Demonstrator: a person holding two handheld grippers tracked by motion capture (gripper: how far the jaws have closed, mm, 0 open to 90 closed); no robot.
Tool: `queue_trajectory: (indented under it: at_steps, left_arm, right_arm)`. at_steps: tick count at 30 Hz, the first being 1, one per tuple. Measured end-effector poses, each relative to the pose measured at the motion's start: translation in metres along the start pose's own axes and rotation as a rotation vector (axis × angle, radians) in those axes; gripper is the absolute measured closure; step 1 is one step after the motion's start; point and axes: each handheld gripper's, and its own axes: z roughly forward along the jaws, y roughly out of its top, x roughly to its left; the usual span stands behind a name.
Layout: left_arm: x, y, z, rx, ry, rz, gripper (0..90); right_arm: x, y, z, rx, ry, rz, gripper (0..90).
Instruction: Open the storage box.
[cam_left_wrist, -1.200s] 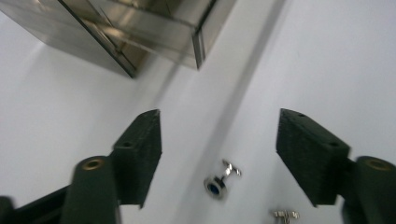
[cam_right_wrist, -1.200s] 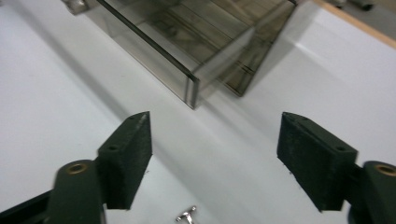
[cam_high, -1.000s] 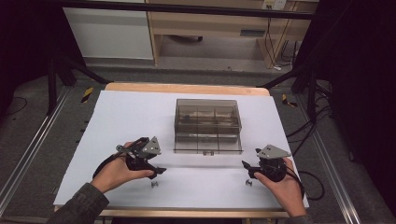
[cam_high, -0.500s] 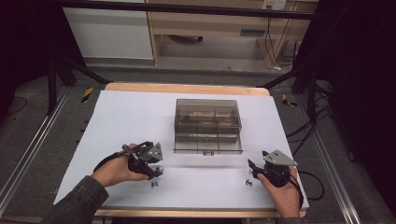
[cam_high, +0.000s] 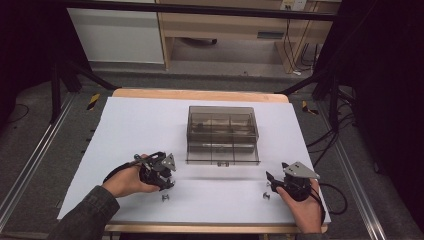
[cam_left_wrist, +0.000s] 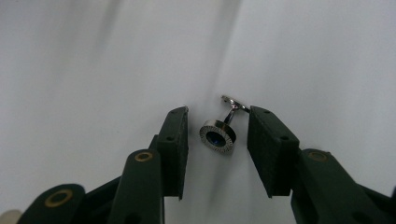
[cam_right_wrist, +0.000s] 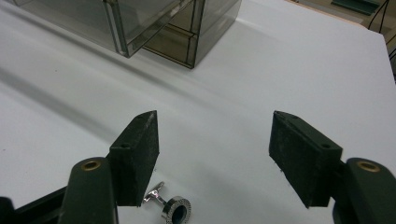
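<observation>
Two small metal cufflinks are lying low on the white tabletop (cam_high: 125, 130); we are closing the left tool (cam_left_wrist: 218, 135) around one cufflink (cam_left_wrist: 218, 134), not yet pinching its thin, slippery post, while the right tool (cam_right_wrist: 214, 154) is gaping above the other cufflink (cam_right_wrist: 170, 207).

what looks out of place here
Nothing damaged or spilled. Two cufflinks lie loose on the table outside the box, one between the left gripper's closing jaws.
</observation>
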Motion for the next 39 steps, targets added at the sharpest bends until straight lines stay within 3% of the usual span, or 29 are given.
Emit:
queue_trajectory:
  at_steps: [5,9,16,25,39]
  left_arm:
    - [-0.003,0.001,-0.001,0.005,-0.007,-0.004,72.5]
    - [-0.003,-0.001,-0.001,-0.001,-0.004,-0.016,73.2]
    - [-0.004,-0.002,-0.001,-0.012,0.004,-0.003,73.5]
    - [-0.005,-0.005,-0.007,-0.058,0.016,-0.024,73.6]
    - [-0.010,0.010,-0.063,-0.214,0.097,-0.034,73.7]
  right_arm:
    - [0.000,0.000,0.000,0.000,-0.003,-0.001,33.9]
    - [0.000,0.000,0.001,0.004,-0.002,-0.001,34.0]
    - [0.001,0.000,0.002,0.005,-0.003,-0.003,34.0]
    - [0.000,-0.001,0.003,0.013,-0.005,-0.003,32.9]
    - [0.000,-0.002,0.004,0.023,-0.004,0.005,30.9]
